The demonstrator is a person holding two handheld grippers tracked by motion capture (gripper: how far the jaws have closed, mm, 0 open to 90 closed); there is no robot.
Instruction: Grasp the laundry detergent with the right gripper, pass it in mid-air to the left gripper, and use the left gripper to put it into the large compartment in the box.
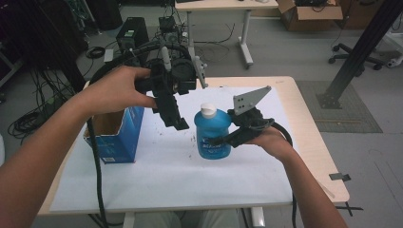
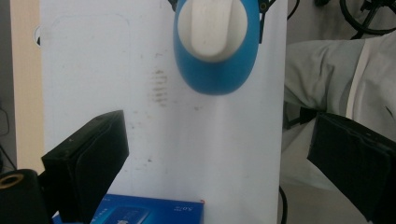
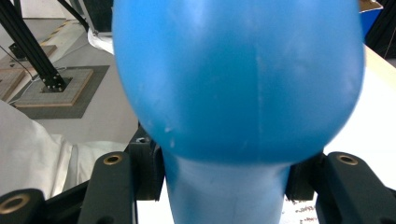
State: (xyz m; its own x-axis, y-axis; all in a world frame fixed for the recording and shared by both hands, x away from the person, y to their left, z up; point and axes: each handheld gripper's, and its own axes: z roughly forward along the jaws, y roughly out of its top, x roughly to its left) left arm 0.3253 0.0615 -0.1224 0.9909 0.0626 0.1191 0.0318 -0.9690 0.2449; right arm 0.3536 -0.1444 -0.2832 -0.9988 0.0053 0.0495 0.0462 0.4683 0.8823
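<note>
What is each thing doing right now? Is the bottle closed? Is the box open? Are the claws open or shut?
Blue bottle: upright on the table, white cap on, gripped at its waist.
Right claw: shut on the blue bottle.
Left claw: open, holding nothing, hovering above the table beside the bottle.
Blue box: standing on the table, top open.

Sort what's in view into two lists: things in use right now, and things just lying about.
In use:
- blue bottle, upright on the table, with its white cap on
- right tongs, shut on the bottle
- left tongs, open, beside the cap

Lying about:
- blue box, open, at the table's left
- white sheet covering the table
</note>
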